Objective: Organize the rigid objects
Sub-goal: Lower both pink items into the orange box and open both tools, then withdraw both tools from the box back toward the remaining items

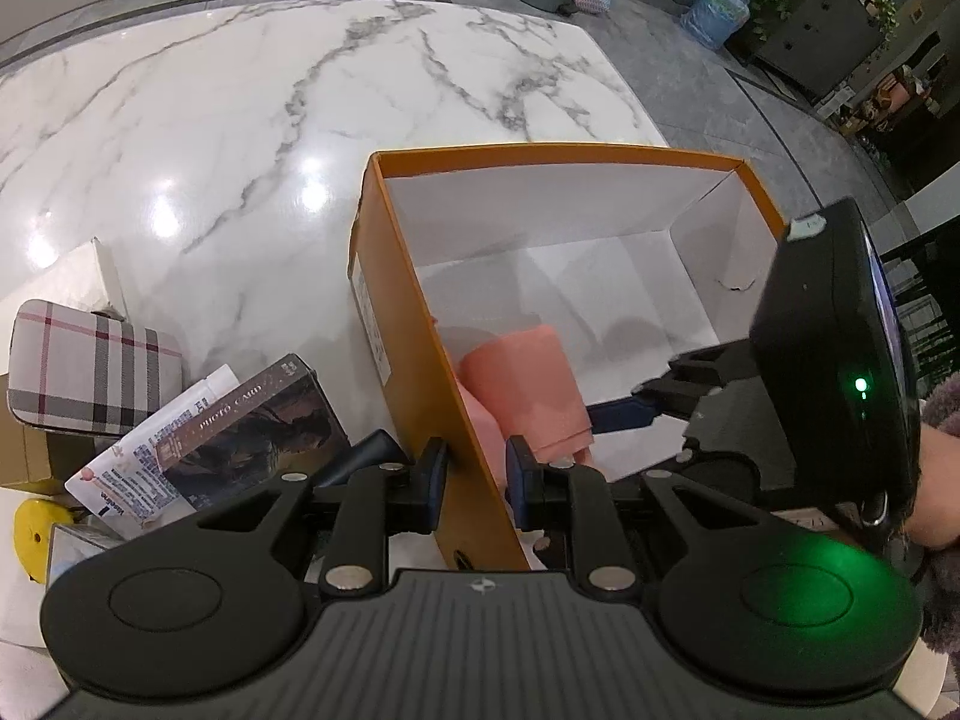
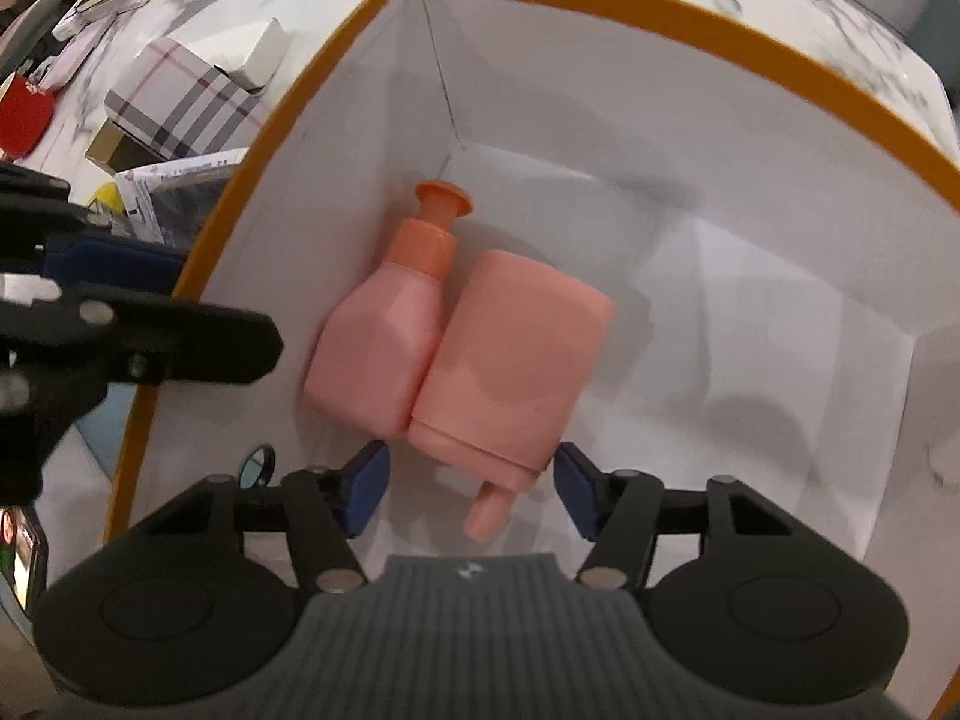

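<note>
- At lower left of the left wrist view, a plaid case and a photo card box are seen on the tabletop.
- The left gripper is clamped on the orange box wall.
- In the right wrist view, two pink bottles lie centred inside, long axes pointing away, just ahead of the right gripper, whose jaws are spread apart.

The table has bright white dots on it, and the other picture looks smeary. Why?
Left wrist view: the dots are lamp glare on the glossy marble table, and a green light glows on the gripper body; the fisheye bends the box edges. Right wrist view: the table corner and box rim are motion-blurred, while soft shadows lie beside the pink bottles.
</note>
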Tool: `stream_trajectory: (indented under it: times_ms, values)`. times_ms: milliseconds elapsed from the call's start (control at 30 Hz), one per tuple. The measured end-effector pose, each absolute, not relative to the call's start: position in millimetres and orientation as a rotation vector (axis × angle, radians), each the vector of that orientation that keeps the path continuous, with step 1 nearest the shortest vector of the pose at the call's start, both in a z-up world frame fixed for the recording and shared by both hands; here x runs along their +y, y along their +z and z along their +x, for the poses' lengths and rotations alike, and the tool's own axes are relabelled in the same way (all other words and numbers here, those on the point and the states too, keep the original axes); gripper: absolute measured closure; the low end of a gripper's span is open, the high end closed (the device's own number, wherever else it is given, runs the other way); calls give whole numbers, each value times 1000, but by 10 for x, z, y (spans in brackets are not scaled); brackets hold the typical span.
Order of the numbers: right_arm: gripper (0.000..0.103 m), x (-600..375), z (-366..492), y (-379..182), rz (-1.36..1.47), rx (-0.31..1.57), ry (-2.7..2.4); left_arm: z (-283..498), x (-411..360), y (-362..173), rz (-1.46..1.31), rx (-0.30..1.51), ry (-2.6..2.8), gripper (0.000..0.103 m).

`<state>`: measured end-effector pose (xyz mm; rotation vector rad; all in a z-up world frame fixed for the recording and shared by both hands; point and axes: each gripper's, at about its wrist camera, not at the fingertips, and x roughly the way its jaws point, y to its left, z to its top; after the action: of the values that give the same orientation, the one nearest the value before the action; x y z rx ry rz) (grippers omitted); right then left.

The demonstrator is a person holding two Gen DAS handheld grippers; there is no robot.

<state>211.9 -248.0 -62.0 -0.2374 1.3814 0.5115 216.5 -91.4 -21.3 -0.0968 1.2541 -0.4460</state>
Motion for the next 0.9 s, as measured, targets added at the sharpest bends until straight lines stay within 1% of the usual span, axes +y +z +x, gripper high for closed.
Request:
stream_trajectory:
  times_ms: [300, 433, 700, 867, 900]
  values:
    - [45, -2500, 2393, -628, -252, 1330, 515, 2282, -901, -222, -89, 1244, -458, 80]
    - [52, -2512, 2559, -668, -255, 1301, 493, 2281, -900, -213, -89, 1248, -458, 81]
    - [52, -2457, 2627, -662, -272, 1287, 498, 2247, -885, -234, -117, 1265, -485, 81]
    - [41, -2533, 2518, -528, -264, 1257, 479, 2224, -824, -172, -121, 1237, -478, 81]
    - [38, -2551, 2487, -480, -261, 1246, 477, 2199, -805, -138, -116, 1225, -477, 79]
